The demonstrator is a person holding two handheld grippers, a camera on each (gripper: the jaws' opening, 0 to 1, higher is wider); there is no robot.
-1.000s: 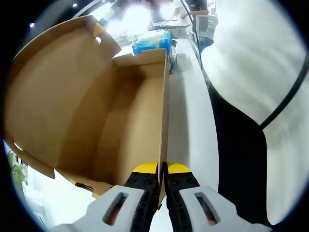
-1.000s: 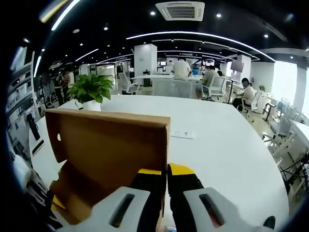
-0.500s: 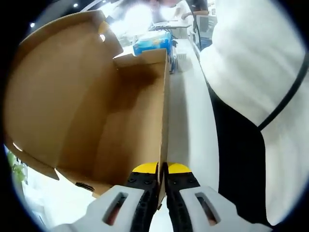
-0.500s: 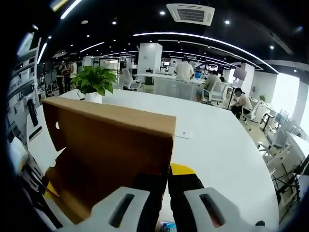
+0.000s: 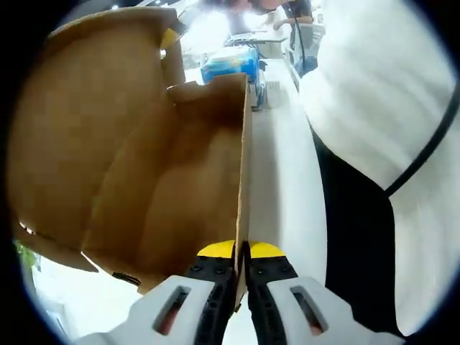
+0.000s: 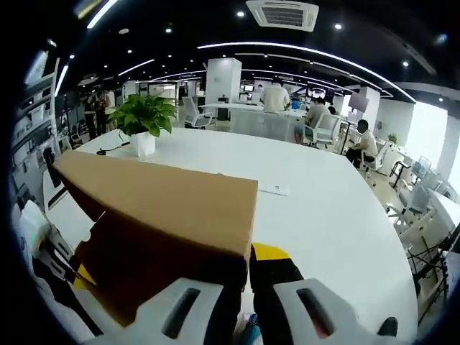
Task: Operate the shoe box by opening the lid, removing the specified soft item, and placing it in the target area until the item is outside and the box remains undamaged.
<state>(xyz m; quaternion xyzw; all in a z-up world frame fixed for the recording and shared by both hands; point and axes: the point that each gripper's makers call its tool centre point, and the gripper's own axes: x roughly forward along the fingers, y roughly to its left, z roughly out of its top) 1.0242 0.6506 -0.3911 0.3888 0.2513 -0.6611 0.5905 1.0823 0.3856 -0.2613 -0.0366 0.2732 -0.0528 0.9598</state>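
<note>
Left gripper [image 5: 241, 251] clamped on shoe box [image 5: 180, 194] side wall; right gripper [image 6: 248, 259] pinching the lid [image 6: 165, 208] edge, lid tilted over box. Box on white table [image 6: 323, 208].

Our left hand-held gripper [image 5: 242, 253] points forward with its yellow-tipped jaws pressed together on a thin cardboard wall of the shoe box [image 5: 180, 180]. Our right hand-held gripper [image 6: 248, 257] has its jaws closed on the edge of the box lid [image 6: 165, 208]. Our torso in white clothing [image 5: 388, 144] stands to the right of the left one.
</note>
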